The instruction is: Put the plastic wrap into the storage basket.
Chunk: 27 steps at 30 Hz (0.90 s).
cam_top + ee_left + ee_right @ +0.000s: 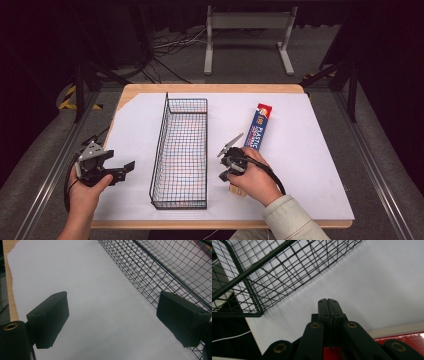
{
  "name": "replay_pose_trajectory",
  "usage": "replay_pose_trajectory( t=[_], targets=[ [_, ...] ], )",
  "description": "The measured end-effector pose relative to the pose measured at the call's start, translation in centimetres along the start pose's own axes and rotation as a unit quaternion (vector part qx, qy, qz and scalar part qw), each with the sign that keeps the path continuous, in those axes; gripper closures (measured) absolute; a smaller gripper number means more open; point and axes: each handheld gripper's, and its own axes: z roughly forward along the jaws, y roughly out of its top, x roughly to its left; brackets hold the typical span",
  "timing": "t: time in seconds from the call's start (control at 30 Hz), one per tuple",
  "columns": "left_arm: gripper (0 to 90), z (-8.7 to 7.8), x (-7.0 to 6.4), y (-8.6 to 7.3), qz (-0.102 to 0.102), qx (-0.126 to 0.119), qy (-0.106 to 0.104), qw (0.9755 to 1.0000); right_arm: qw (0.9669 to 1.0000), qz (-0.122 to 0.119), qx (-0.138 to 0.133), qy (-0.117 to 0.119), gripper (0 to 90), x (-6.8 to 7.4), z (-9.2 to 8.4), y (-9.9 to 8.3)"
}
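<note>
One wooden table (pixel 210 88) carries a single white sheet (pixel 305 150) that covers nearly all of its top, leaving a bare wood strip along the far edge and at the far left corner. Around it lies grey floor, with a metal rail running down each side, yellow-and-black tape at the far left and a tangle of cables behind the table. Beyond those stands one pale metal frame (pixel 247 22) on two feet, and the room behind it is dark.

At the left, the left gripper (pixel 131 165) is held in the person's left hand (pixel 87 192) over the near left part of the sheet, just beside the basket. Its jaws stand wide apart with only white sheet between them, as the left gripper view shows.

In the middle stands one black wire basket (pixel 181 200), long and narrow, running from the near edge toward the far side.

To its right, the right gripper (pixel 328 302) is held in the person's right hand (pixel 256 180); the right gripper view shows its jaws pressed together with nothing between them, pointing toward the basket. One long box of plastic wrap (pixel 260 125), blue with a red end, lies flat on the sheet right of the basket, its near end under that hand.
</note>
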Motion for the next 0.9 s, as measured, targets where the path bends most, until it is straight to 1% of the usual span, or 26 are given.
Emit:
replay_pose_trajectory(
  t=[0.1, 0.13, 0.2, 0.33, 0.43, 0.5, 0.53, 0.6, 0.7, 0.77, 0.83, 0.9],
  targets=[
    [11.6, 0.0, 0.1, 0.0, 0.000, 0.000, 0.002, 1.0000, 0.9997, -0.001, 0.022, 0.005, 90.0, 0.1, 0.3, 0.0],
    [11.6, 0.0, 0.1, 0.0, 0.000, 0.000, 0.001, 1.0000, 0.9996, -0.002, 0.026, 0.007, 90.0, 0.1, 0.4, 0.0],
    [11.6, 0.0, 0.1, 0.0, 0.000, 0.000, 0.001, 1.0000, 0.9995, 0.002, 0.028, 0.013, 90.0, 0.2, 0.5, 0.0],
    [11.6, 0.0, 0.1, 0.0, -0.001, -0.001, 0.002, 1.0000, 0.9991, 0.005, 0.041, 0.008, 90.0, 0.1, 0.7, 0.2],
    [11.6, 0.0, 0.2, -0.1, -0.003, 0.000, 0.001, 1.0000, 0.9990, 0.012, 0.042, 0.008, 90.0, 0.1, 0.7, 0.2],
    [11.6, 0.0, 0.4, -0.2, -0.003, 0.001, 0.001, 1.0000, 0.9987, 0.007, 0.050, 0.006, 90.0, 0.1, 0.6, 0.1],
    [11.6, 0.0, 0.4, -0.3, -0.008, 0.001, 0.002, 1.0000, 0.9985, 0.008, 0.055, 0.003, 90.0, 0.2, 0.5, 0.1],
    [11.6, 0.0, 0.6, -0.5, -0.011, 0.003, 0.000, 0.9999, 0.9976, 0.010, 0.069, -0.001, 90.0, 0.2, 0.5, 0.1],
    [11.6, 0.0, 0.7, -0.5, -0.012, 0.002, 0.001, 0.9999, 0.9952, 0.017, 0.096, -0.008, 90.0, 0.1, 0.6, -0.2],
    [11.6, -0.1, 0.7, -0.5, -0.011, 0.000, 0.000, 0.9999, 0.9953, 0.026, 0.093, -0.006, 90.0, 0.0, 0.4, -0.5],
    [11.6, -0.2, 0.7, -0.5, -0.014, -0.002, 0.001, 0.9999, 0.9947, 0.030, 0.098, -0.009, 90.0, 0.0, 0.2, -0.7],
    [11.6, -0.2, 0.8, -0.4, -0.015, -0.002, 0.000, 0.9999, 0.9926, 0.038, 0.113, -0.021, 90.0, -0.1, -0.3, -1.4]
  ],
)
